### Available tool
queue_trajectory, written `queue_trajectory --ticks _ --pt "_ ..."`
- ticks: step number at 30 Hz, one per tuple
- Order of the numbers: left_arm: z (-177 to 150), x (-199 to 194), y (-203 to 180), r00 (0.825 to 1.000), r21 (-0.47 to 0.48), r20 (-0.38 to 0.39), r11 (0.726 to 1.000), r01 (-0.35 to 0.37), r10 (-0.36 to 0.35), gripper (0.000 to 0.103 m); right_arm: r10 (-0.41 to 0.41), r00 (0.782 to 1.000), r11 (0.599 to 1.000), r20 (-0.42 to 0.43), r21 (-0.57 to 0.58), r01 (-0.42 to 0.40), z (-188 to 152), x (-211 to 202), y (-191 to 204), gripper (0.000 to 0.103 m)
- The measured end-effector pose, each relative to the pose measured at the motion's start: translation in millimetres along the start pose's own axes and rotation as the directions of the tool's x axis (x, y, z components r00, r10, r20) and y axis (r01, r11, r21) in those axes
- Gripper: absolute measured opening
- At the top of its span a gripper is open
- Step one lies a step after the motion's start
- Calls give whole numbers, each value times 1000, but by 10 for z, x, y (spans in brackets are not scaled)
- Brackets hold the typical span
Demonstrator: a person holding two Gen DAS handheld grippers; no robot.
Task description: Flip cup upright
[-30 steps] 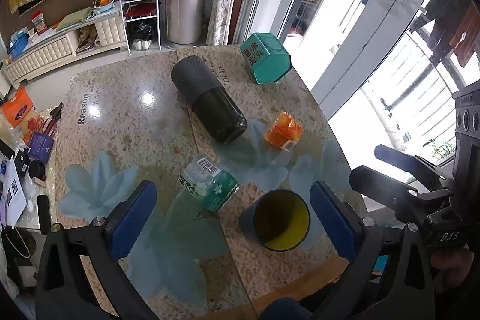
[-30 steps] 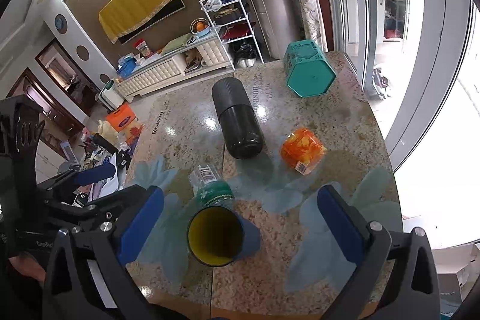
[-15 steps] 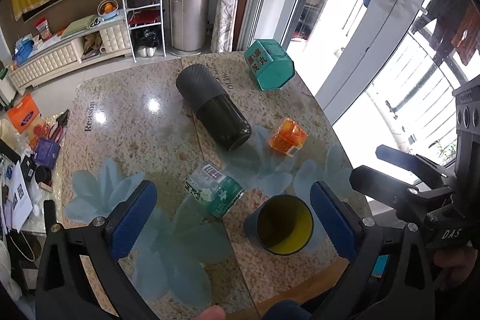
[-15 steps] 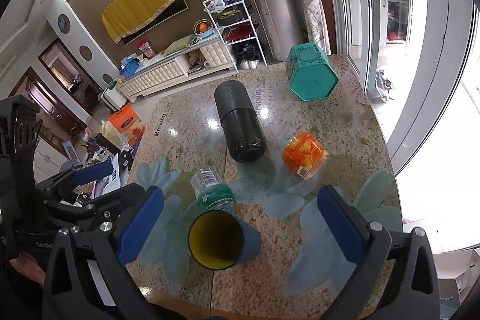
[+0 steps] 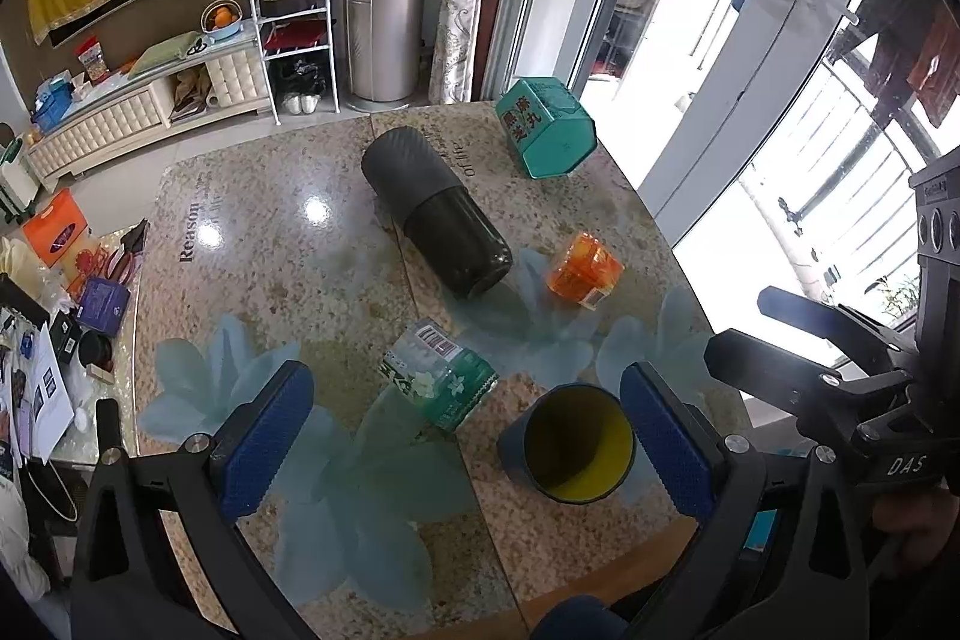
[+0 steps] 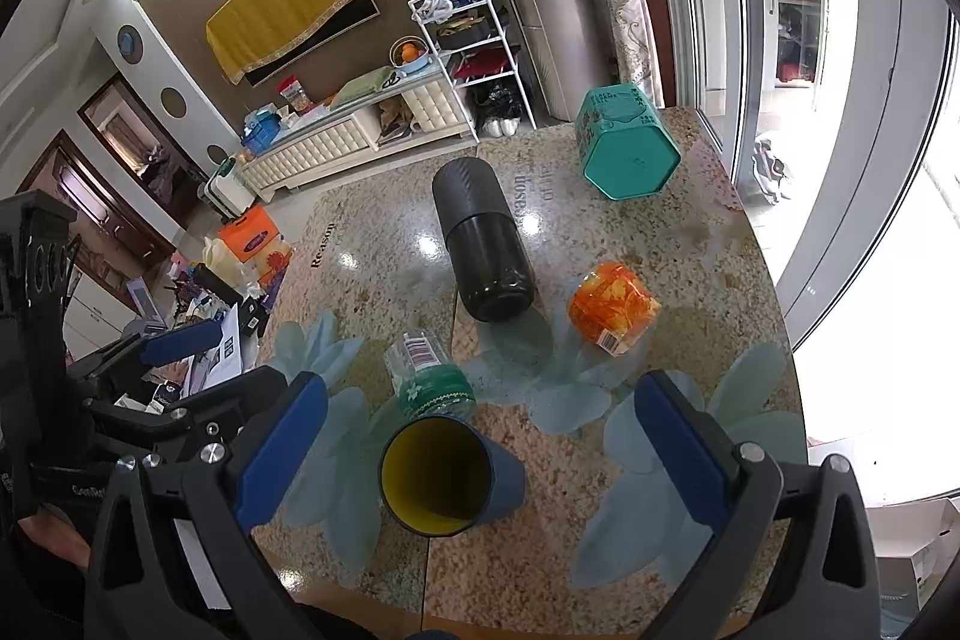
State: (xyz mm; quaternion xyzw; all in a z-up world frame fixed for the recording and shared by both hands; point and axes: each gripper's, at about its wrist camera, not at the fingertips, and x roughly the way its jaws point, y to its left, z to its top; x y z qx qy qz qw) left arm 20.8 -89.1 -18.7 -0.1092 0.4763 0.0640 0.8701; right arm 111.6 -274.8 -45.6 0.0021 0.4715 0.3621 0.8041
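Note:
A dark blue cup (image 5: 567, 445) with a yellow inside stands upright, mouth up, near the table's front edge; it also shows in the right wrist view (image 6: 444, 469). My left gripper (image 5: 468, 445) is open and empty, above the table, with the cup just inside its right finger (image 5: 666, 439). My right gripper (image 6: 480, 454) is open and empty, raised above the cup. The right gripper also shows at the right of the left wrist view (image 5: 798, 334), and the left gripper at the left of the right wrist view (image 6: 180, 346).
On the granite table (image 5: 270, 244) lie a black cylinder (image 5: 438, 214), a teal hexagonal tin (image 5: 546, 127), an orange jar (image 5: 585, 271) and a green-labelled bottle (image 5: 441, 376) close to the cup. Cluttered side table (image 5: 60, 292) at left; glass doors at right.
Both grippers have risen and drawn back a little from the table. The cup and the other objects have not moved.

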Motion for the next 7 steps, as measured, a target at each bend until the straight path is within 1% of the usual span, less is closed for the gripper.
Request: queue_trajectory --ticks 7 --pt "21 -53 28 1000 -5 23 1000 -5 5 103 3 1000 1000 -1 -1 -3 -9 -4 0 103"
